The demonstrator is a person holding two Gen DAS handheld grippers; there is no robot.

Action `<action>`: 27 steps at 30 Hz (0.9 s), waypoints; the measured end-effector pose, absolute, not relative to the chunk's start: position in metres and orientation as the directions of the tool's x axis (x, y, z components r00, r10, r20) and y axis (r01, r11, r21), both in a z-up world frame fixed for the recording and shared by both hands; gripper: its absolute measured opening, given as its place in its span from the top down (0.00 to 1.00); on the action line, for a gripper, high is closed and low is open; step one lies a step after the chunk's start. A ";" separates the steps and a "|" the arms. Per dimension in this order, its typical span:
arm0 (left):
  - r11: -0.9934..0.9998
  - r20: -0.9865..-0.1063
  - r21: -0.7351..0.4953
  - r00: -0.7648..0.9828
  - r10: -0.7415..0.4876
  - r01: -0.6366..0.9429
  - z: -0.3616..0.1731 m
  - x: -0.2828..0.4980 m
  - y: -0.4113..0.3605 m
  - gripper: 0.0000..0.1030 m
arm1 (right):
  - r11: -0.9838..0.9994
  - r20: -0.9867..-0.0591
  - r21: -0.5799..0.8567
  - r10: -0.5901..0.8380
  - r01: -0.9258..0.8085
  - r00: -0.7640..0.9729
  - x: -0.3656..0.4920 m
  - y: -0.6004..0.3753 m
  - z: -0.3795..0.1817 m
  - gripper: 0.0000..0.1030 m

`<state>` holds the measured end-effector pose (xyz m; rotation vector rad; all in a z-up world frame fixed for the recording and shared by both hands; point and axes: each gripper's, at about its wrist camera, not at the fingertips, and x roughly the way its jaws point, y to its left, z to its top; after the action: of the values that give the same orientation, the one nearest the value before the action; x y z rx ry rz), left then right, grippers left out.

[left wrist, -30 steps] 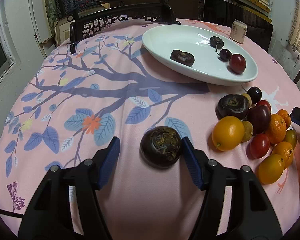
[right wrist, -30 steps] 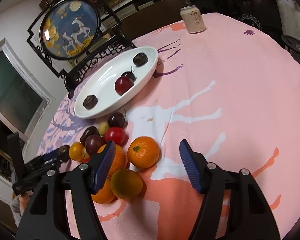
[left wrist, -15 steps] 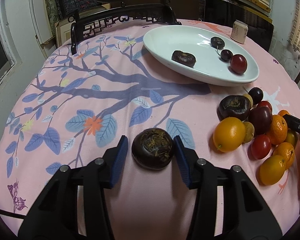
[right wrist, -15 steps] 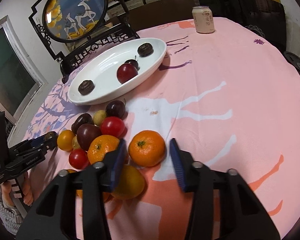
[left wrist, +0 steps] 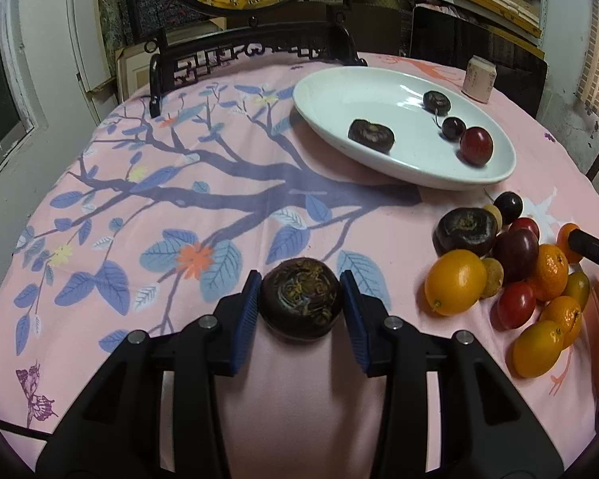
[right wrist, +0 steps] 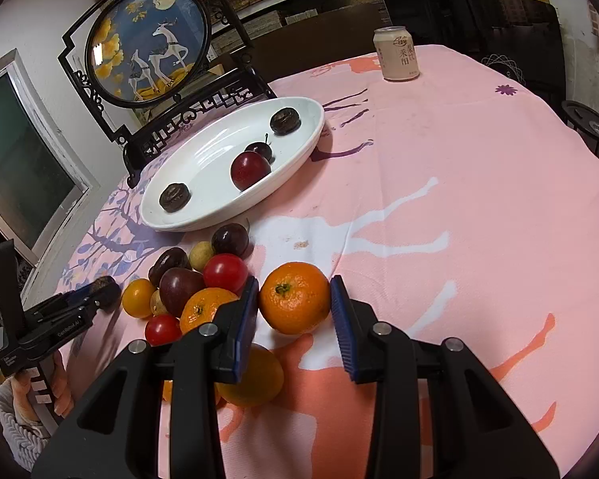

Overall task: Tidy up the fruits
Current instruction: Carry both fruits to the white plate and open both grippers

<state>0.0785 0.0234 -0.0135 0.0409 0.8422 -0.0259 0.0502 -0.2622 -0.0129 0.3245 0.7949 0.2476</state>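
Note:
In the left wrist view my left gripper (left wrist: pixel 300 309) is closing on a dark, flattish round fruit (left wrist: pixel 300 297) that rests on the pink cloth, and both blue pads touch its sides. In the right wrist view my right gripper (right wrist: pixel 293 313) is closing on a tangerine (right wrist: pixel 293 301) at the right edge of the fruit pile (right wrist: pixel 179 287), pads against both sides. The white oval plate (left wrist: pixel 339 92) holds two dark fruits, a cherry and a red plum (left wrist: pixel 476 145).
The pile of oranges, tomatoes and dark fruits (left wrist: pixel 515 263) lies just in front of the plate. A drink can (right wrist: pixel 395 54) stands at the table's far side. A framed deer picture on a black stand (right wrist: pixel 147 44) rises behind the plate. A hand (right wrist: pixel 40 383) holds the left gripper.
Both grippers have narrowed from wide apart to touching their fruit: the left around the dark fruit, the right around the tangerine. Neither fruit has left the cloth.

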 end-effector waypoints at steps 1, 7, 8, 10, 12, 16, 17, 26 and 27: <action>0.999 -0.740 0.028 0.673 -0.003 0.035 -0.012 0.078 0.024 0.60 | 0.923 -0.655 0.373 0.335 -0.096 0.677 0.050 -0.262 -0.013 0.64; 0.999 -0.706 0.048 0.708 0.022 0.016 -0.004 0.073 0.024 0.60 | 0.927 -0.643 0.360 0.331 -0.108 0.691 0.047 -0.259 -0.009 0.64; 0.999 -0.701 0.050 0.712 0.023 0.016 -0.003 0.072 0.024 0.60 | 0.927 -0.640 0.358 0.332 -0.113 0.693 0.046 -0.258 -0.008 0.64; 0.998 -0.685 0.059 0.728 0.028 0.018 0.002 0.072 0.021 0.60 | 0.929 -0.633 0.348 0.331 -0.125 0.700 0.044 -0.255 -0.005 0.64; 0.998 -0.675 0.061 0.738 0.025 0.022 0.006 0.074 0.020 0.60 | 0.929 -0.626 0.345 0.336 -0.137 0.704 0.043 -0.253 -0.001 0.64; 0.997 -0.670 0.069 0.742 0.015 0.042 0.021 0.094 0.017 0.60 | 0.923 -0.609 0.345 0.357 -0.169 0.708 0.050 -0.249 0.017 0.64; 0.996 -0.672 0.070 0.740 0.014 0.045 0.027 0.103 0.017 0.60 | 0.923 -0.607 0.341 0.361 -0.178 0.708 0.054 -0.247 0.023 0.64; 1.000 -0.658 0.023 0.753 0.010 0.007 0.050 0.180 -0.001 0.60 | 0.919 -0.583 0.312 0.385 -0.241 0.715 0.123 -0.204 0.064 0.64; 0.999 -0.661 0.032 0.750 0.018 0.005 0.046 0.187 -0.005 0.60 | 0.918 -0.589 0.311 0.389 -0.246 0.708 0.128 -0.199 0.061 0.64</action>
<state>0.1871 -0.0048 0.0457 0.0321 0.7223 0.0070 0.1278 -0.1987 0.0613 0.2159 0.7003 0.3554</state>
